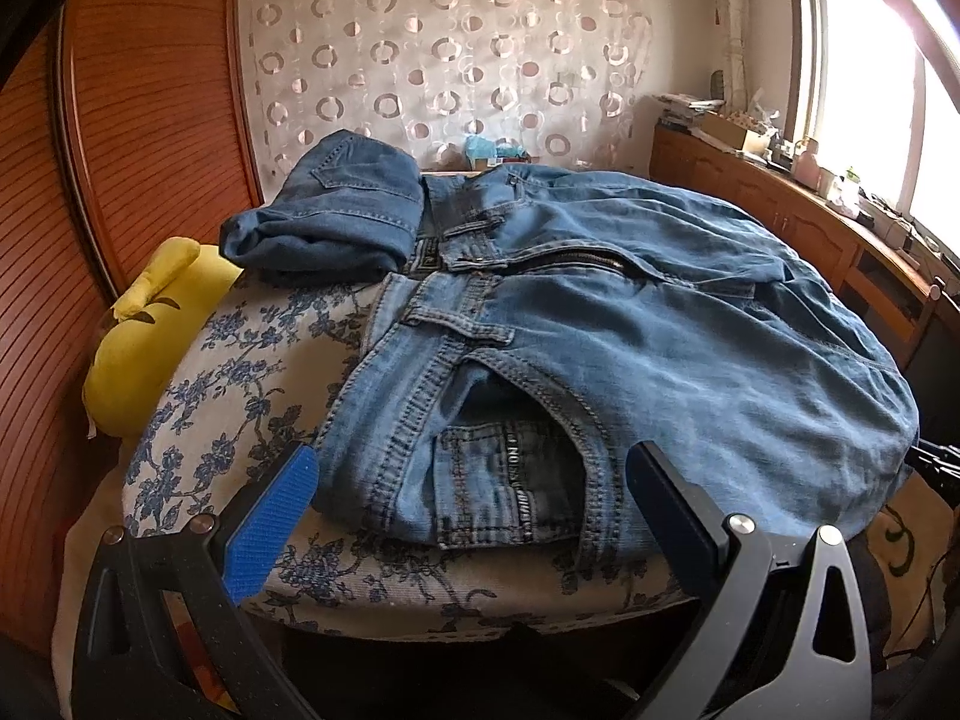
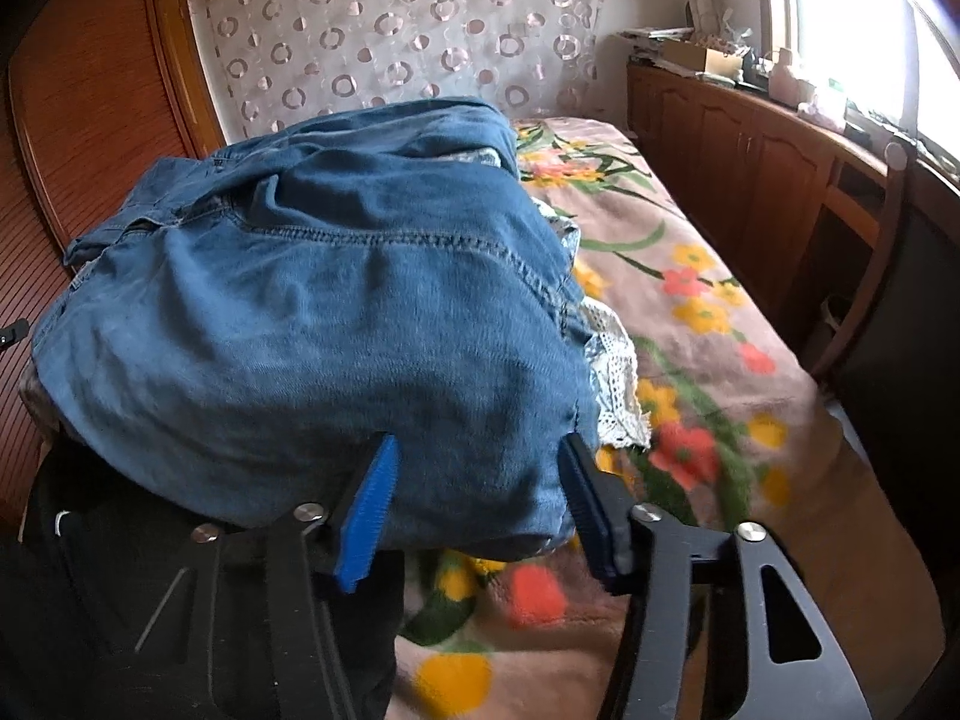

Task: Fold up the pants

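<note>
Left wrist view, jeans: a pair of light blue jeans [image 1: 630, 360] lies spread over a cushion with a blue floral cover [image 1: 240, 372], waistband and open zipper facing the camera, front pocket gaping near the cushion's front edge.
Left wrist view, second garment: a darker folded pair of jeans [image 1: 336, 216] sits at the cushion's far left corner, touching the light pair.
Left wrist view, tool: the left gripper [image 1: 474, 468] has its jaws wide apart, with the waistband's pocket corner between them; the blue pad [image 1: 276, 522] is clear of the cloth, and contact at the black finger cannot be told.
Left wrist view, beside the cushion: a yellow plush toy [image 1: 150, 336] rests against its left edge.
Right wrist view, jeans: the light pair [image 2: 324, 324] bulges over the cushion's right edge, above a flowered bedspread [image 2: 690, 312].
Right wrist view, tool: the right gripper [image 2: 477, 474] stands partly open, a fold of denim between its fingers; whether the pads press on it cannot be told.
Right wrist view, container: a cardboard box [image 2: 702, 57] sits on the wooden cabinet; its contents are unclear.
</note>
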`<action>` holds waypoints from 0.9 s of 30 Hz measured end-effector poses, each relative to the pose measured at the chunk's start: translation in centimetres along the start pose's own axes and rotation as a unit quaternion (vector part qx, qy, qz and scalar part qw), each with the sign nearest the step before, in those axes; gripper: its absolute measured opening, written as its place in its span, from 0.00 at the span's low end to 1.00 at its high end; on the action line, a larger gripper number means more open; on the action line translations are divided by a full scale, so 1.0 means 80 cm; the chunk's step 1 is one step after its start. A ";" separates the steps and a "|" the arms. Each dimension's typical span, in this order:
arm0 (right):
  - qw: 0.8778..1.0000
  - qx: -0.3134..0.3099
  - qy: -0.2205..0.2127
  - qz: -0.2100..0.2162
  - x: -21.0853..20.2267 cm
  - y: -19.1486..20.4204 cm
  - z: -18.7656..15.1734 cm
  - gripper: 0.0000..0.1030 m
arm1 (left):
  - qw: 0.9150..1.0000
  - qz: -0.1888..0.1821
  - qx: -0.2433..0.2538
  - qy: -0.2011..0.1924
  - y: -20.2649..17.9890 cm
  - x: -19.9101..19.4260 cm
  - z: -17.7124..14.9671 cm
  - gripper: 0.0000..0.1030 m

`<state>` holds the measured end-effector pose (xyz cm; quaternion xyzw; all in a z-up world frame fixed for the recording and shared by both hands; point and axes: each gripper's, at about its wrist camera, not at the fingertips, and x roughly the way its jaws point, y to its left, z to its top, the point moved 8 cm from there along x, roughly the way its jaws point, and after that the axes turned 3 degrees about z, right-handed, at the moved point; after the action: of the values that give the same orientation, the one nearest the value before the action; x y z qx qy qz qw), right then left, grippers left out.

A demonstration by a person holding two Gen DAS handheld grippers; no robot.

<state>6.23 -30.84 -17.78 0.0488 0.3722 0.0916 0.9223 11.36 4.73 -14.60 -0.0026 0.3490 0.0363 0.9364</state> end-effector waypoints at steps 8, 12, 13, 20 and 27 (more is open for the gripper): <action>1.000 0.012 -0.005 0.011 0.000 -0.013 0.008 0.02 | 1.000 0.006 -0.016 0.009 0.018 0.014 -0.007 1.00; 0.999 0.008 -0.033 0.006 -0.020 -0.015 0.017 0.01 | 1.000 0.012 -0.022 0.011 0.029 0.022 -0.011 1.00; 0.999 0.007 -0.039 0.004 -0.027 -0.014 0.020 0.01 | 1.000 0.012 -0.025 0.010 0.033 0.022 -0.012 1.00; 0.996 -0.014 -0.089 -0.006 -0.076 0.001 0.048 0.01 | 0.999 0.007 -0.052 0.011 0.061 0.028 -0.015 0.93; 0.993 -0.040 -0.108 -0.014 -0.088 0.022 0.072 0.01 | 0.998 -0.016 -0.063 0.025 0.068 0.042 -0.022 0.67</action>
<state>4.99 -30.72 -8.58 0.0167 0.2673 0.0877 0.9595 12.32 10.31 -18.02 -0.0678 0.3689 0.0426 0.9260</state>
